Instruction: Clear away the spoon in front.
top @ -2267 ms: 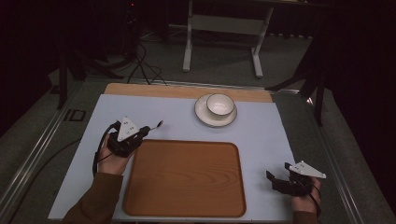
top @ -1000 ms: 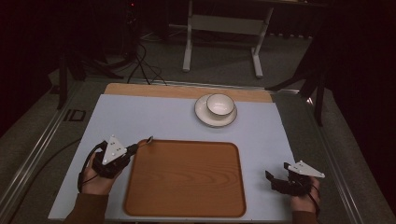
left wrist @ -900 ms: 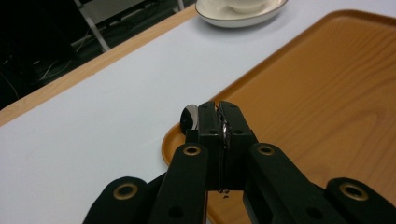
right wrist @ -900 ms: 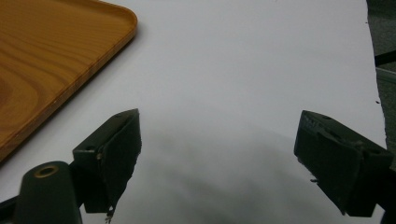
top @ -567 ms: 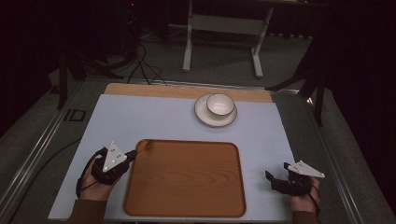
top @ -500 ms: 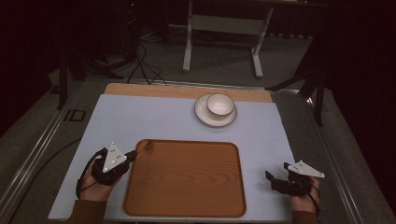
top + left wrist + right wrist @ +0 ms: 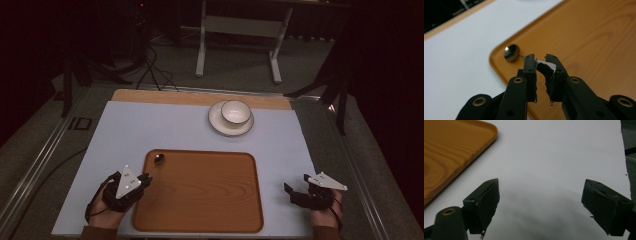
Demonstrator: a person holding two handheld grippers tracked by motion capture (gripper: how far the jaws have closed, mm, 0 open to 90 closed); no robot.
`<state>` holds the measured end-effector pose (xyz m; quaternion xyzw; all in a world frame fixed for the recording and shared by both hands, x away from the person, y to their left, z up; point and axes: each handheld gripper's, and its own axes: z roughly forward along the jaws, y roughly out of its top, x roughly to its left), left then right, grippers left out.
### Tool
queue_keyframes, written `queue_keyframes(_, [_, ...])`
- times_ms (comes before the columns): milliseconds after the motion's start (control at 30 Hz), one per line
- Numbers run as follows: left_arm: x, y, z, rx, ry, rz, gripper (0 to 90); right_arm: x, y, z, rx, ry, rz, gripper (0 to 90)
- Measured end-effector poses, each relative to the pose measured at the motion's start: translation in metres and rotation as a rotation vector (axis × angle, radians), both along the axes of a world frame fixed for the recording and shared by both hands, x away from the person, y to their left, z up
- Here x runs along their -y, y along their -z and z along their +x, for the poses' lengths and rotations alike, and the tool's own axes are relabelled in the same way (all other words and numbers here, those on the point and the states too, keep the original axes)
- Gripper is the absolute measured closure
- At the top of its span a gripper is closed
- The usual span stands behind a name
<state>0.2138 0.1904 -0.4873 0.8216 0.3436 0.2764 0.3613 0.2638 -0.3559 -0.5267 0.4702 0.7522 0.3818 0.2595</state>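
Left jaws: the left gripper [image 7: 541, 62] pinches the handle of a small metal spoon [image 7: 512, 53], with only a narrow gap between the two black jaws where the handle end shows.
Spoon: it runs forward from the jaw tips, its round bowl ahead and slightly to the left in the left gripper view, touching the surface just inside the rounded corner of the wooden tray [image 7: 599, 37].
Spoon from above: in the high view the spoon [image 7: 157, 163] lies across the tray's near-left edge, bowl at the far-left corner of the wooden tray [image 7: 205, 200], handle reaching back to the left gripper [image 7: 145, 178].
Change: 2.3 s ago the left gripper held the spoon over the white mat beyond the tray's far-left corner; it has since drawn back toward the person and the spoon bowl now sits in the tray.
Right jaws: the right gripper [image 7: 541, 202] is spread wide, nothing between its jaws, over the white mat [image 7: 554, 157].
Right gripper position: unchanged, right of the tray at the near edge [image 7: 296, 193].
Farther off: a white bowl [image 7: 235, 111] on a saucer [image 7: 220, 125], beyond the tray.
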Motion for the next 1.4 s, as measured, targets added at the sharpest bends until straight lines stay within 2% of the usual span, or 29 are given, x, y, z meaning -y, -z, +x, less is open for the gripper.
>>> queue_keyframes(167, [0.003, 0.003, -0.004, -0.017, 0.004, -0.009, 70.4, 0.0, 0.0, 0.0, -0.001, 0.0, 0.0, 14.8])
queue_keyframes(233, [0.003, 0.002, -0.006, -0.019, 0.014, -0.024, 61.5, 0.0, 0.0, 0.0, -0.002, -0.001, 0.0, 14.8])
queue_keyframes(267, [0.003, 0.001, -0.007, -0.019, 0.016, -0.036, 61.5, 0.0, 0.0, 0.0, -0.002, -0.001, 0.0, 14.8])
queue_keyframes(300, [0.003, 0.0, -0.008, -0.017, 0.027, -0.066, 57.4, 0.0, 0.0, 0.0, -0.002, -0.002, -0.001, 14.8])
queue_keyframes(533, [0.0, -0.003, -0.006, -0.012, 0.017, -0.106, 50.5, 0.0, 0.0, 0.0, -0.002, -0.001, -0.001, 14.8])
queue_keyframes(733, [-0.006, -0.009, -0.002, 0.002, -0.017, -0.143, 47.4, 0.0, 0.0, 0.0, -0.002, -0.003, -0.001, 14.7])
queue_keyframes(1100, [-0.014, -0.024, 0.014, 0.044, -0.08, -0.151, 46.8, 0.0, 0.0, 0.0, 0.002, 0.0, 0.001, 14.7])
queue_keyframes(1300, [-0.028, -0.036, 0.033, 0.071, -0.154, -0.166, 46.7, 0.001, -0.001, -0.001, 0.015, 0.003, 0.004, 14.8])
queue_keyframes(1367, [-0.035, -0.038, 0.043, 0.086, -0.213, -0.153, 46.5, 0.001, -0.002, -0.001, 0.022, 0.007, 0.006, 14.8])
queue_keyframes(1400, [-0.035, -0.038, 0.043, 0.086, -0.213, -0.153, 46.3, 0.001, -0.002, -0.001, 0.022, 0.007, 0.006, 14.8])
